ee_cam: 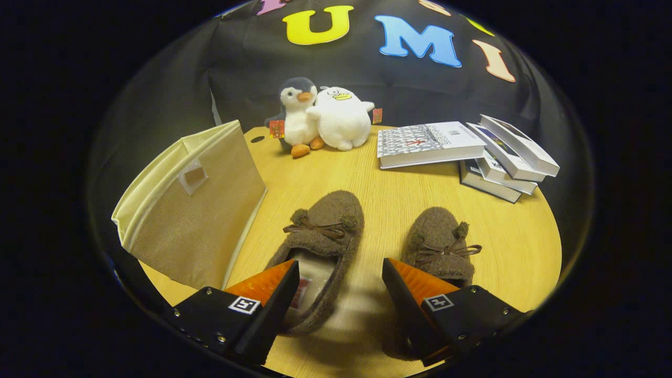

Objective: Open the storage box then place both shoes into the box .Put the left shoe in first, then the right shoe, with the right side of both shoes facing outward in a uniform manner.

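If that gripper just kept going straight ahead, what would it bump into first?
Probably the left slipper, partly between the open gripper's fingers. Depth is hard to judge; it may pass over bare table instead.

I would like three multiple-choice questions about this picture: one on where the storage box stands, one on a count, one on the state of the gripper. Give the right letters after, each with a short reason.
1. Where does the storage box stand?
A. left of the two slippers
B. on the books
C. behind the plush toys

2. How many plush toys sit at the far side of the table?
A. one
B. two
C. four

3. What state is the gripper in?
A. shut on a slipper
B. shut on nothing
C. open

Answers:
1 A: the box stands beside the left slipper, away from the books.
2 B: a penguin and a white plush bird lean together.
3 C: the fingers stand wide apart, with the left slipper's heel just ahead of one and the right slipper ahead of the other; neither presses on anything.
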`<state>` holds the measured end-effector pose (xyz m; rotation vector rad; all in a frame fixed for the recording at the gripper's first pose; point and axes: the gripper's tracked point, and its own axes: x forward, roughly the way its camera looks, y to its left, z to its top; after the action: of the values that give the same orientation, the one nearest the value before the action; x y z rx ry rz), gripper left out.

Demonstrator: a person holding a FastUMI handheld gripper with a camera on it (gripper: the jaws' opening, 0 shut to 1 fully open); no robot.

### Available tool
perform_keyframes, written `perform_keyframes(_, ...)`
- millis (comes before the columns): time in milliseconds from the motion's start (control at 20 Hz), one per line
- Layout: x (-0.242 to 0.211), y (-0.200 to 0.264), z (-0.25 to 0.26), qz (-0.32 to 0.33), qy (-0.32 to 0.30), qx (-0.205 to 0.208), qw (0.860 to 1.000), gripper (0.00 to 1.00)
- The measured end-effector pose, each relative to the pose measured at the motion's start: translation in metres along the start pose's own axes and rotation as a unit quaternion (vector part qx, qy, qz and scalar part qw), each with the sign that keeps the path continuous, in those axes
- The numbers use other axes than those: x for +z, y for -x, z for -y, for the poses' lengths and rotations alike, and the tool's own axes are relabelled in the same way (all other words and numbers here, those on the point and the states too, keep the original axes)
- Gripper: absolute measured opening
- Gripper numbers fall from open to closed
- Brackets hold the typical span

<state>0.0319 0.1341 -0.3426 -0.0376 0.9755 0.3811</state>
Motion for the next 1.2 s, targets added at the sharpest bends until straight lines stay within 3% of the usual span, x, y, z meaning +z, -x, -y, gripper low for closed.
perform_keyframes(200, -0.011, -0.015, 0.004, -0.033, -0.012, -0.012, 0.999, 0.78)
perform_keyframes(250, -0.012, -0.018, -0.001, -0.038, -0.023, -0.004, 0.999, 0.61)
perform_keyframes(300, -0.012, -0.019, -0.005, -0.042, -0.033, 0.001, 0.999, 0.56)
perform_keyframes(350, -0.012, -0.019, -0.009, -0.046, -0.038, 0.004, 0.998, 0.38)
perform_keyframes(450, -0.011, -0.019, -0.009, -0.049, -0.038, -0.001, 0.998, 0.22)
perform_keyframes(600, -0.007, -0.020, 0.003, -0.042, -0.062, -0.023, 0.997, 0.22)
perform_keyframes(650, -0.014, -0.018, 0.000, -0.053, -0.087, -0.024, 0.995, 0.01)
perform_keyframes(850, -0.002, -0.015, -0.001, -0.051, -0.143, -0.017, 0.988, 0.01)
perform_keyframes(1200, 0.031, 0.012, -0.011, -0.027, -0.176, 0.000, 0.984, 0.01)
